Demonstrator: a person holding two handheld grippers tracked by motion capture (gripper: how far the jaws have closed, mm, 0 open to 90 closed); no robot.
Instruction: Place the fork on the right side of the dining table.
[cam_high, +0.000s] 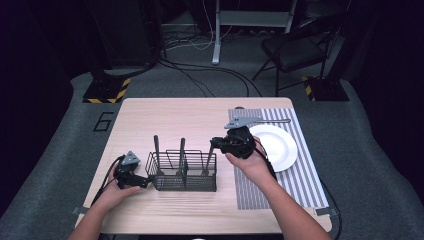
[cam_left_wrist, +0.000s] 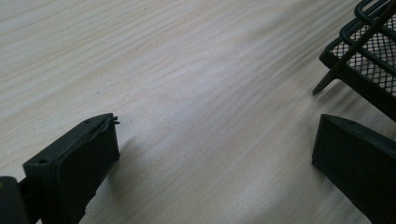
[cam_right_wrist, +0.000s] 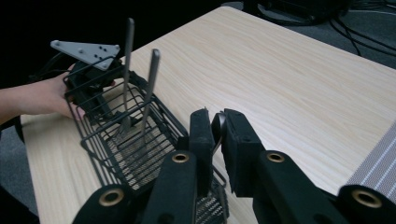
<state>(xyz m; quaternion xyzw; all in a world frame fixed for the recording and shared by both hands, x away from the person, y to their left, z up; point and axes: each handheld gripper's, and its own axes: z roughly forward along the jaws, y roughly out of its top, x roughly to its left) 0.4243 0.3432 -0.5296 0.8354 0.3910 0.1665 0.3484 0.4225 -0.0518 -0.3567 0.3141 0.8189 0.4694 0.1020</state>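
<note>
The wire caddy (cam_high: 186, 172) stands on the table (cam_high: 165, 117), and I take it as the reference. Two utensils (cam_high: 156, 150) stand upright in its left and middle compartments; a third utensil (cam_high: 210, 159) stands in its right compartment, between my right gripper (cam_high: 216, 143) jaws. My left gripper (cam_high: 142, 181) rests just left of the caddy. The striped mat (cam_high: 300, 170) lies to its right, with the plate (cam_high: 280, 147) on it.

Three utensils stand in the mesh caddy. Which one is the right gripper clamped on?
The rightmost utensil, nearest the plate: the right gripper pinches its handle top. The other two utensils stand free.
</note>
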